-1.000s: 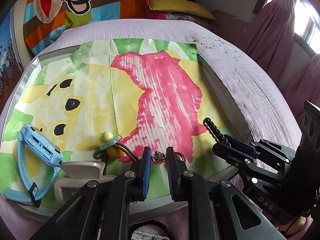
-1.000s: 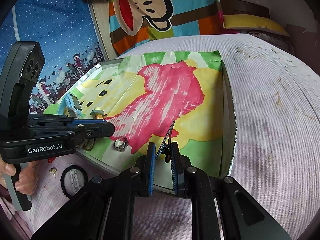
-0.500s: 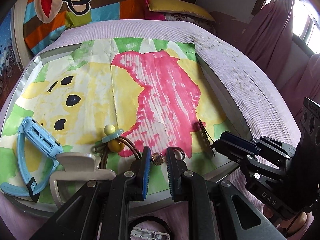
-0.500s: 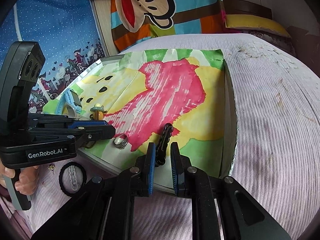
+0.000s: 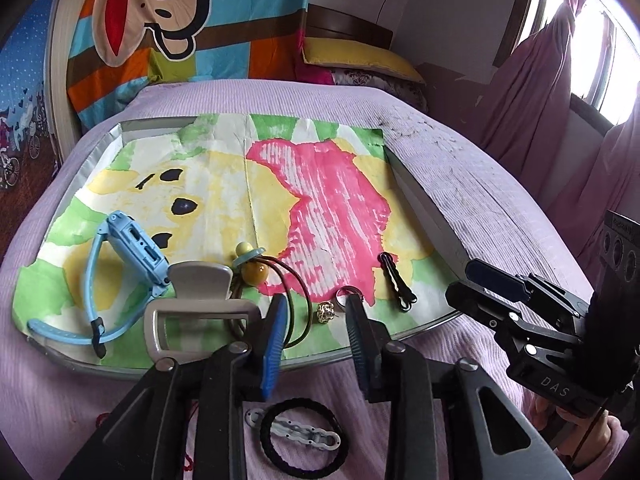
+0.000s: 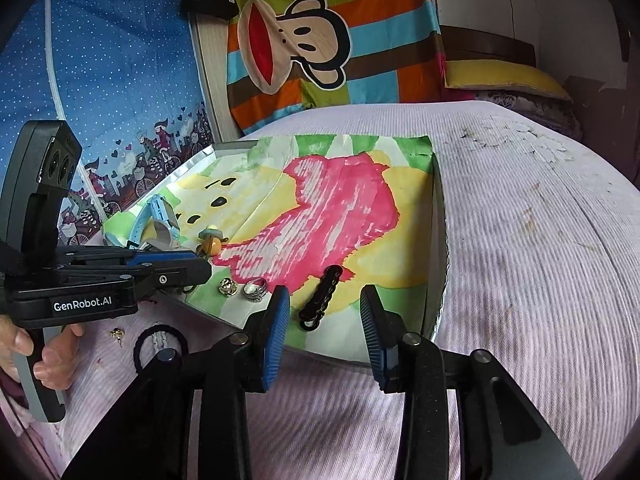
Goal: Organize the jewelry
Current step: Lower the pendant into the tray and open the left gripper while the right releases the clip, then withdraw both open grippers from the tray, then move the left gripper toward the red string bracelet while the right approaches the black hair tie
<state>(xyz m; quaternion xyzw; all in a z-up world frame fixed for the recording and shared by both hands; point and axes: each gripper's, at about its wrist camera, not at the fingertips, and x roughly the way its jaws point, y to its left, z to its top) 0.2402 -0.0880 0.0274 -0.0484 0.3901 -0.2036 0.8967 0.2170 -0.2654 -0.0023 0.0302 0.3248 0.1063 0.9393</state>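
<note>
A metal tray (image 5: 424, 208) lined with painted paper lies on the bed. On it are a blue watch (image 5: 132, 248), a grey claw clip (image 5: 192, 308), a brown hair tie with a yellow bead (image 5: 256, 272), a gold stud (image 5: 326, 312), a silver ring (image 5: 346, 294) and a black wavy hair clip (image 5: 396, 282). My left gripper (image 5: 316, 340) is open, with the stud and ring just past its tips. My right gripper (image 6: 324, 320) is open and empty, the black clip (image 6: 320, 298) lying free between its tips.
A black hair tie with a grey clip (image 5: 302, 436) lies on the lilac bedspread before the tray, and a small gold earring (image 6: 117, 334) beside it. A monkey-print blanket (image 5: 160, 20) and yellow pillow (image 5: 356, 58) are at the back.
My right gripper lowered the black clip onto the tray, opened and let it go. My left gripper opened, leaving the gold stud on the tray, and drew back.
</note>
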